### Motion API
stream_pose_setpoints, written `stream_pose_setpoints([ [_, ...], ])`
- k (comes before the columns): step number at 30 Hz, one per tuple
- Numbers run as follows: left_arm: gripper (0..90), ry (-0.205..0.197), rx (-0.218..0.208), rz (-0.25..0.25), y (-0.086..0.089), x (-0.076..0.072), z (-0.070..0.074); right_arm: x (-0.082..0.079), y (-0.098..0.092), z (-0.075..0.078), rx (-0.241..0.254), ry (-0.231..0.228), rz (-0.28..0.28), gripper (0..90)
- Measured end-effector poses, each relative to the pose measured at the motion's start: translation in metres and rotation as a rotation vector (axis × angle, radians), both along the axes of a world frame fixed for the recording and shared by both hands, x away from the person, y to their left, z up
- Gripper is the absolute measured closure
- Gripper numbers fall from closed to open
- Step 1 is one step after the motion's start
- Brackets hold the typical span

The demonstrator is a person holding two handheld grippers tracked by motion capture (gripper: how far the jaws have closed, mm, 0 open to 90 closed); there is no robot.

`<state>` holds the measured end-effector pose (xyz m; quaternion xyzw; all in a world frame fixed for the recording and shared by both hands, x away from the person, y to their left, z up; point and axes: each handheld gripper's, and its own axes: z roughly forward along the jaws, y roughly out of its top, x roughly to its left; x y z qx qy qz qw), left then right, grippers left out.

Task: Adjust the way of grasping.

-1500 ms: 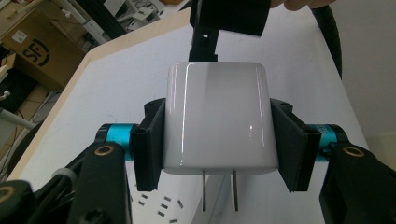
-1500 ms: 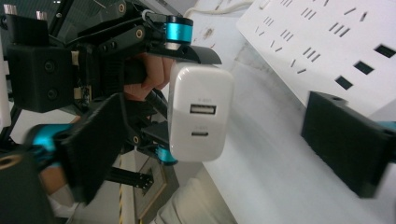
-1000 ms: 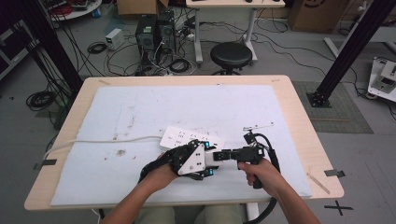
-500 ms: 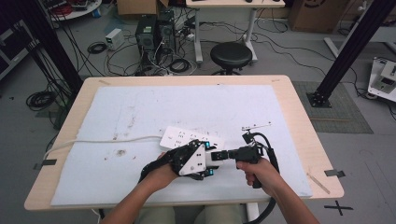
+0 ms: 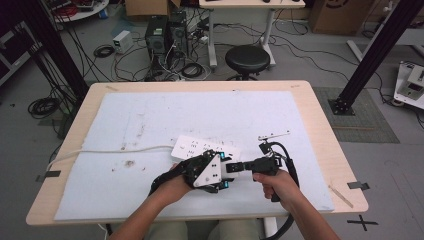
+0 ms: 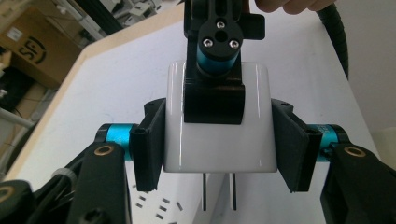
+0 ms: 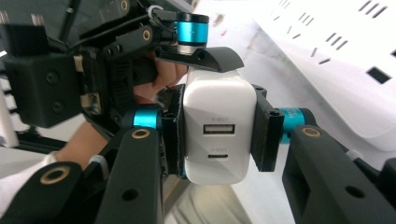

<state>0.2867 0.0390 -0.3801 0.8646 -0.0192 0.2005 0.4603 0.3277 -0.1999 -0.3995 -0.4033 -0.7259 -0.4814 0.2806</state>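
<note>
Both claws on charger (image 6: 217, 121), prongs down

Your left gripper view catches a cardboard box (image 6: 29, 46) off the worktop, top left, with a round black logo reading "SF". On the white charger (image 7: 217, 135), faint grey lettering sits above each of the two ports, too blurred to read. No other legible print.
</note>
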Motion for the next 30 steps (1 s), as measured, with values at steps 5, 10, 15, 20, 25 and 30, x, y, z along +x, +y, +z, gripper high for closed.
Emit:
stream_pose_setpoints([
  [5, 27.3, 0.140, -0.106, 0.043, 0.017, 0.008, 0.000, -0.001, -0.009, 0.004, -0.055, -0.062, -0.052, 63.7],
  [10, 21.8, 0.258, -0.197, 0.058, 0.037, 0.012, -0.003, -0.001, -0.014, 0.009, -0.117, -0.118, -0.068, 63.7],
  [15, 19.2, 0.287, -0.251, 0.107, 0.059, 0.012, -0.005, -0.001, -0.015, 0.015, -0.196, -0.188, -0.055, 63.7],
  [20, 19.2, 0.294, -0.308, 0.173, 0.083, 0.014, -0.008, 0.000, -0.018, 0.022, -0.258, -0.245, -0.045, 63.8],
  [25, 19.2, 0.293, -0.385, 0.231, 0.107, 0.014, -0.007, -0.001, -0.020, 0.028, -0.322, -0.278, -0.028, 63.8],
  [30, 19.2, 0.297, -0.412, 0.289, 0.128, 0.013, -0.007, 0.001, -0.030, 0.036, -0.363, -0.310, -0.037, 63.8],
])
